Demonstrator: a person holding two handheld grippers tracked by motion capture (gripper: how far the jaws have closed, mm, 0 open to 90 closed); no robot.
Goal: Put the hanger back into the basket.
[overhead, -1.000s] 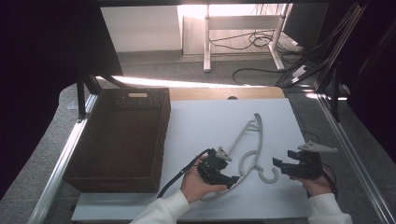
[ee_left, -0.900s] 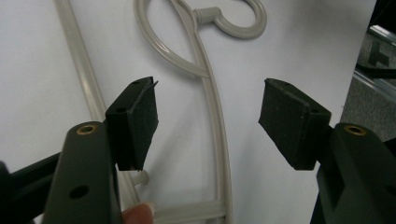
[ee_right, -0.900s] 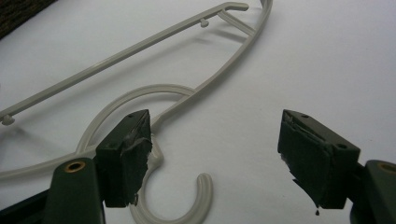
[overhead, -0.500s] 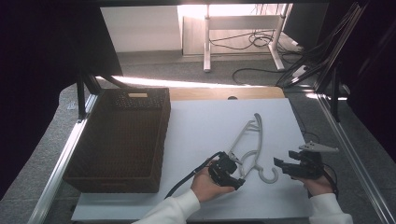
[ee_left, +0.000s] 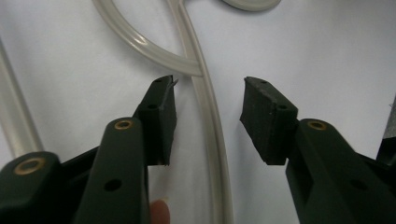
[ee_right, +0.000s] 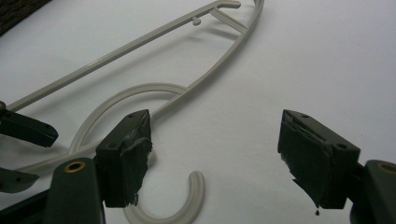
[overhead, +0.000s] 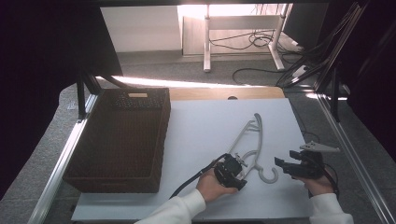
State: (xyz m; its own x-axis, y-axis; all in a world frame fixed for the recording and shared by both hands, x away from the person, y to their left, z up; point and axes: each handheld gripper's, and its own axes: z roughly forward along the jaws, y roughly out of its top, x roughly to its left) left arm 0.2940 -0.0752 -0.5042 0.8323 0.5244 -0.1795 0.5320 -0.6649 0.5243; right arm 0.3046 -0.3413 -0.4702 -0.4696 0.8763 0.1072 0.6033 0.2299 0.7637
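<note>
Hanger [overhead: 252,140]: pale plastic, flat on the white counter [overhead: 201,130], to the right of the wicker basket [overhead: 121,140]; hook [overhead: 270,175] toward the person.
Left hand-held gripper [overhead: 240,169]: astride the hanger's stem [ee_left: 210,116]; jaws have just been closing, pads not yet touching it.
Right hand-held gripper [overhead: 279,162]: jaws wide apart, nothing between them, right of the hook.
Step advice: centre the stem between the pads, then close squarely before lifting.
</note>
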